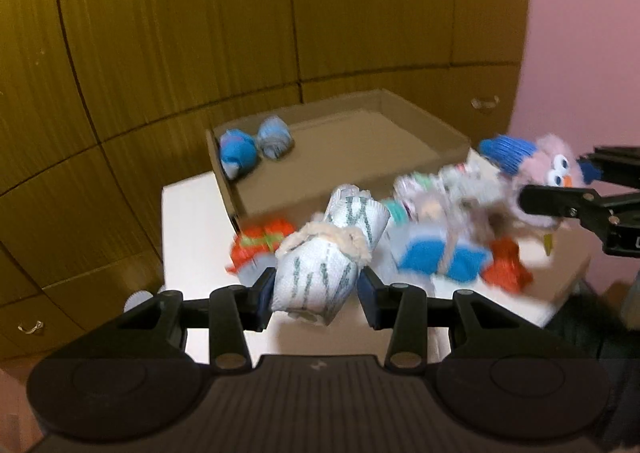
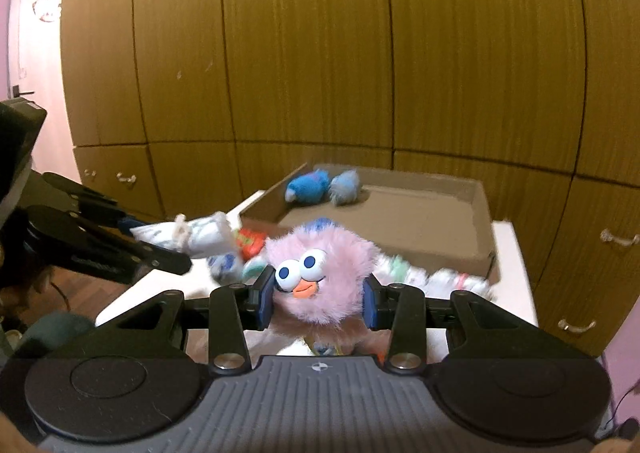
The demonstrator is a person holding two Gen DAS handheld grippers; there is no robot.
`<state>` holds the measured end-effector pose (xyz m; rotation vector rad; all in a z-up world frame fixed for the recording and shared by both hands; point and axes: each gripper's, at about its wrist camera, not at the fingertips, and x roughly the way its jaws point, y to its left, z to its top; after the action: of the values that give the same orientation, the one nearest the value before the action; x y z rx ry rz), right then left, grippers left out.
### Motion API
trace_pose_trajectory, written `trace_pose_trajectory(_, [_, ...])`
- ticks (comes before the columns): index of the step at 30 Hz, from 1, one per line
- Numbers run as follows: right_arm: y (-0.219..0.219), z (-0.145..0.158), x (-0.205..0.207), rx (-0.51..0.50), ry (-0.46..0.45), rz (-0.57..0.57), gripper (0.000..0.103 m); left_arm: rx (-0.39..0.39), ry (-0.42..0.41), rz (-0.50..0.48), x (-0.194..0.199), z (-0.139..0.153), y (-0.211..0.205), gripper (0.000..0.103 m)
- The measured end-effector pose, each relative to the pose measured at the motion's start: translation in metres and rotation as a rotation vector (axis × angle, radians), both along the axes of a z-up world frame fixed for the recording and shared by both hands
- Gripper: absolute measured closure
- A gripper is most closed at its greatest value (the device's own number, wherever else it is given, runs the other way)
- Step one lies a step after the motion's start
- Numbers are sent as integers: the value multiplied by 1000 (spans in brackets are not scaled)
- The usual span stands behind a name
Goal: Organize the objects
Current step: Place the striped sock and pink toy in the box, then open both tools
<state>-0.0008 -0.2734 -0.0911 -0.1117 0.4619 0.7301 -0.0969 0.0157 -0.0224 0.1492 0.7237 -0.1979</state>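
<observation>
— Left tongs (image 1: 316, 285): what have they got?

— A white rolled sock bundle (image 1: 328, 253) with grey-green marks, tied with a cream cord, clamped between both pads and lifted above the white bench (image 1: 192, 237).

— And the right tongs (image 2: 319, 293)?

— Squeezed on a fluffy pink plush toy (image 2: 320, 273), goggle eyes and orange beak facing the camera, also held up off the bench.

— Where's the box?

— The cardboard tray (image 2: 482, 221) sits at the back of the bench, by the wooden cabinets (image 2: 304, 53). A blue sock roll (image 1: 238, 153) and a grey-blue sock roll (image 1: 275, 137) lie together in its far left corner.

— The rest?

— A blurred heap of sock bundles (image 1: 436, 237) on the bench, just in front of the tray: orange, blue, white.
</observation>
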Motion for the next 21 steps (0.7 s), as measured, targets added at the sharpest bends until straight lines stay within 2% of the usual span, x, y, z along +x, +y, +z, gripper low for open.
trace_pose_trajectory(6, [-3,36,40,-12,-61,-1,55,-10,-23,28,48,29,-7,64])
trace_pose_trajectory(10, [4,53,78,-39,-87,11,54,-35,4,47,97,39,-20,64])
trace_pose_trajectory(15, [24,57,141,-65,-69,51,54,-76,78,74,170,28,-37,64])
trace_pose_trajectory(21, [48,29,215,-111,2,59,54,-34,117,79,238,-8,-57,64])
